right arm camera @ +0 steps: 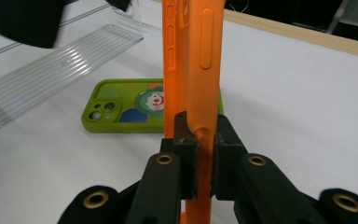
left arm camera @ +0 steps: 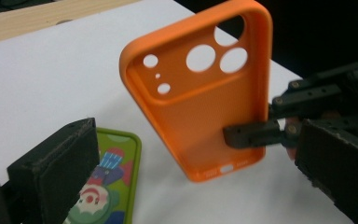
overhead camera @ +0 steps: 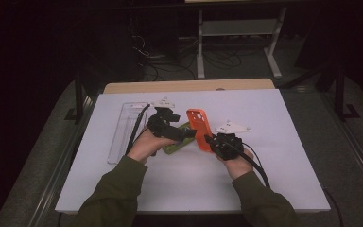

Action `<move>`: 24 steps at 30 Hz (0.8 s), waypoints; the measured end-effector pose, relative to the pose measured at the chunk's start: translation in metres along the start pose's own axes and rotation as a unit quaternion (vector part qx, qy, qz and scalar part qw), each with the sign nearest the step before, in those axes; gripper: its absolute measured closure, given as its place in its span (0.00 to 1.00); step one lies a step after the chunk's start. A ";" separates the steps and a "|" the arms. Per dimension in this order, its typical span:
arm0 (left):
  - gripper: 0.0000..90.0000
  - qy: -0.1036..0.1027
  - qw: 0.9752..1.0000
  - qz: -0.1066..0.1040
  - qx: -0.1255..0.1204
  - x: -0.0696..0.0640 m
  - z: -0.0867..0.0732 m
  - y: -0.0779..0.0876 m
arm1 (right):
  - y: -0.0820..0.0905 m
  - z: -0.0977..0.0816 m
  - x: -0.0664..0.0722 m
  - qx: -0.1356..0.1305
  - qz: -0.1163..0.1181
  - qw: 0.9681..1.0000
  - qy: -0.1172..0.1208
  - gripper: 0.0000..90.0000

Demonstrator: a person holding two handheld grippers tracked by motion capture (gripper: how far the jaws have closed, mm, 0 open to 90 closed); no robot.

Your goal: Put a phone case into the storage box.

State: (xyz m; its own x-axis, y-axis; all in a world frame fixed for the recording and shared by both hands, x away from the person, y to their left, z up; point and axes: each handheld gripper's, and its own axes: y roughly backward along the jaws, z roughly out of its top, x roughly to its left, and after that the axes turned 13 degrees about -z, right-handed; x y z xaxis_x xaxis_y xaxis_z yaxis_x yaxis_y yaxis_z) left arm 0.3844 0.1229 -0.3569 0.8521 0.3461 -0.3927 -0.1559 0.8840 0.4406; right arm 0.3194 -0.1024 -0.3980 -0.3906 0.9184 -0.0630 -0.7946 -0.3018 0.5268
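Note:
An orange phone case [overhead camera: 198, 126] stands upright above the white table top, its hollow side with the camera holes facing the left gripper. My right gripper [right arm camera: 199, 140] is shut on the case's [right arm camera: 205, 56] lower side edge; its jaw tip lies across the case [left arm camera: 200, 98] in the left gripper view. My left gripper [left arm camera: 199, 137] is wide open, its pads [left arm camera: 56, 168] apart from the orange case just ahead of them. In the high view the left gripper [overhead camera: 187, 134] hovers over a green phone case [overhead camera: 175, 144] lying flat with a cartoon print.
A clear ribbed plastic tray [overhead camera: 127, 130] lies at the left of the white sheet [overhead camera: 264, 179], behind the left hand. The wooden table edge [overhead camera: 189, 86] runs along the back. The green case [right arm camera: 121, 109] lies between the tray [right arm camera: 60, 70] and the orange case.

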 end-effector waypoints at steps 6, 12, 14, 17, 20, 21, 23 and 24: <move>0.00 0.002 1.000 -0.003 -0.015 0.003 0.000 -0.007 | 0.004 0.002 0.004 -0.007 0.004 1.000 0.003 0.90; 0.00 0.003 1.000 -0.002 -0.027 0.001 0.003 -0.013 | 0.004 0.002 0.006 -0.016 0.002 1.000 0.005 0.91; 0.00 0.002 1.000 -0.003 -0.029 0.000 0.004 -0.015 | 0.004 0.002 0.006 -0.015 0.001 1.000 0.005 0.91; 0.00 0.001 0.999 -0.005 -0.033 -0.001 0.005 -0.018 | 0.004 0.002 0.008 -0.015 0.001 1.000 0.003 0.91; 0.00 0.005 0.999 -0.007 -0.043 -0.003 0.006 -0.022 | 0.004 0.002 0.009 -0.015 0.002 1.000 0.003 0.91; 0.00 0.007 0.999 -0.007 -0.042 -0.003 0.006 -0.023 | 0.005 0.002 0.010 -0.014 0.002 1.000 0.002 0.91; 0.00 0.005 0.999 -0.007 -0.046 -0.003 0.006 -0.026 | 0.005 0.002 0.012 -0.012 0.004 1.000 -0.005 0.91; 0.00 0.006 0.999 -0.008 -0.047 -0.004 0.006 -0.026 | 0.005 0.002 0.012 -0.012 0.004 1.000 -0.005 0.91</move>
State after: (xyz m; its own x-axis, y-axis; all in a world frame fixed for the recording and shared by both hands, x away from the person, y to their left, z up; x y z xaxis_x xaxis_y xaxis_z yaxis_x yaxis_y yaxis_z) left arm 0.3884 0.0963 -0.3622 0.8494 0.3341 -0.4085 -0.1889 0.9153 0.3557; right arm 0.3114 -0.0920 -0.3940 -0.3922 0.9185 -0.0508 -0.8023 -0.3146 0.5073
